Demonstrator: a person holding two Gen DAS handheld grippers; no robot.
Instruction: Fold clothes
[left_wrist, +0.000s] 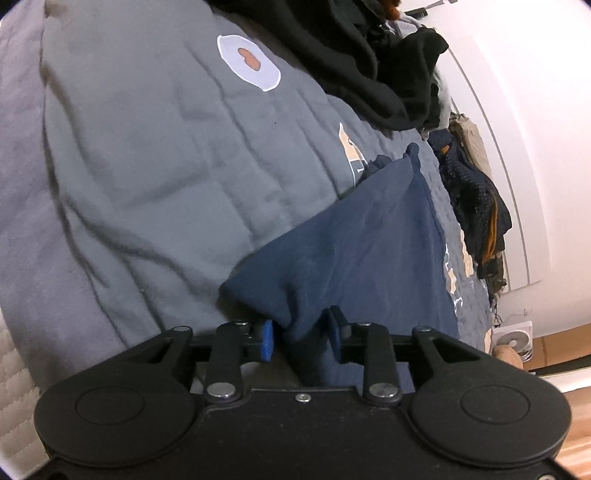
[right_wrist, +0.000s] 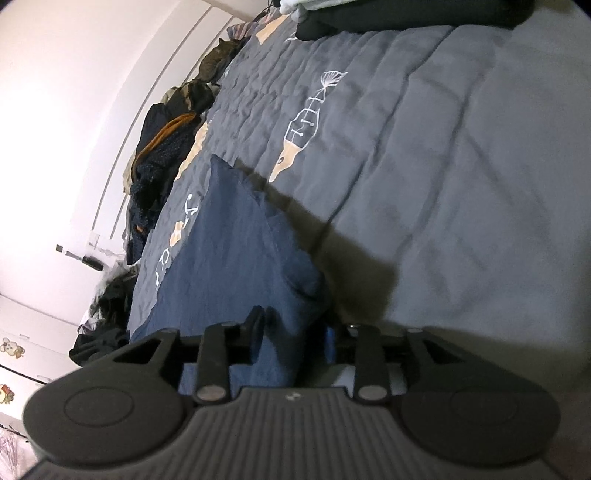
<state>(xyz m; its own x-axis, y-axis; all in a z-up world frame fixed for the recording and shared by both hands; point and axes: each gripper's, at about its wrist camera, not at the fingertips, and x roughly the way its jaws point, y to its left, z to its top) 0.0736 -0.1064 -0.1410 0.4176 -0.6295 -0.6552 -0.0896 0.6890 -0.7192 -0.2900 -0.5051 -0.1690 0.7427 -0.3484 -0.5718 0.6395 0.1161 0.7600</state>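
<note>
A navy blue garment (left_wrist: 354, 251) lies partly lifted over a grey quilted bedspread (left_wrist: 147, 147). My left gripper (left_wrist: 301, 338) is shut on a bunched edge of it, the cloth pinched between the blue pads. In the right wrist view the same navy garment (right_wrist: 229, 240) stretches away toward a raised corner. My right gripper (right_wrist: 291, 332) is shut on its near edge, with fabric bulging between the fingers. The garment hangs taut between both grips and casts a dark shadow on the bedspread (right_wrist: 443, 184).
A heap of black clothes (left_wrist: 369, 62) lies at the far side of the bed. More dark clothes (right_wrist: 162, 155) are piled along the bed's edge by the white wall (right_wrist: 74, 92). A fish-bone print (right_wrist: 306, 125) marks the bedspread.
</note>
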